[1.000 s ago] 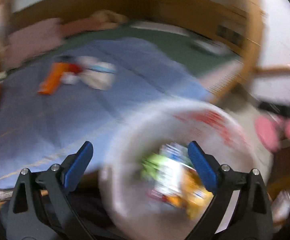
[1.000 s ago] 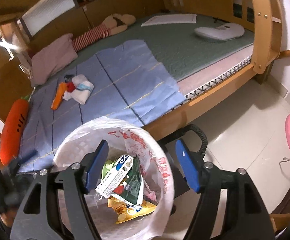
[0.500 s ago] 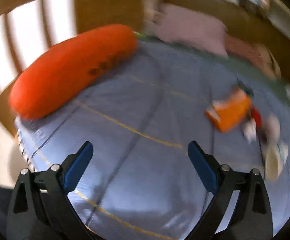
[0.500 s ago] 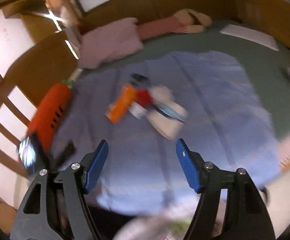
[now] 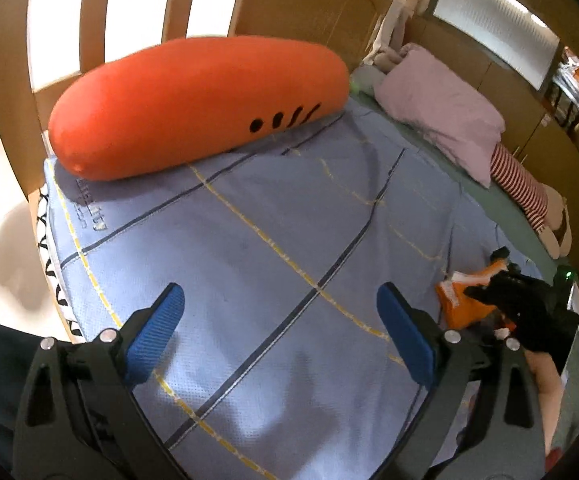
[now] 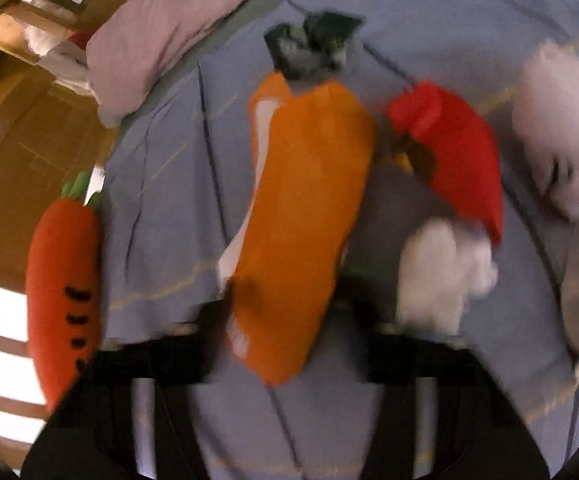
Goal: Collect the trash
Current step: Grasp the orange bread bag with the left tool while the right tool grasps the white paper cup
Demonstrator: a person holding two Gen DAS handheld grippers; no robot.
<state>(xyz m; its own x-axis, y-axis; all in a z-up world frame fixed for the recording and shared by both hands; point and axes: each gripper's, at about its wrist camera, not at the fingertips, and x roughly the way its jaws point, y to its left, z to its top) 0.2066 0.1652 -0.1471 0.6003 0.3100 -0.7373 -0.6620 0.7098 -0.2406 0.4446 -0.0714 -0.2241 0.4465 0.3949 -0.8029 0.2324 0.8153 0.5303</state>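
text: we find 1 dark printed word on the blue blanket [image 5: 273, 248], near its corner beside the carrot pillow [image 5: 197, 104] | letters too distorted for us to read | orange wrapper [image 6: 301, 216]: too blurred, nothing legible

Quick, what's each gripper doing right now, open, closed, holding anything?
Left gripper: open, empty, over the blue blanket.
Right gripper: blurred around the orange wrapper; cannot tell if it is shut.

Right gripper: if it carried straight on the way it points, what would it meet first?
Probably the orange wrapper, lying on the blue blanket dead ahead of the right gripper; blur hides whether they already touch.
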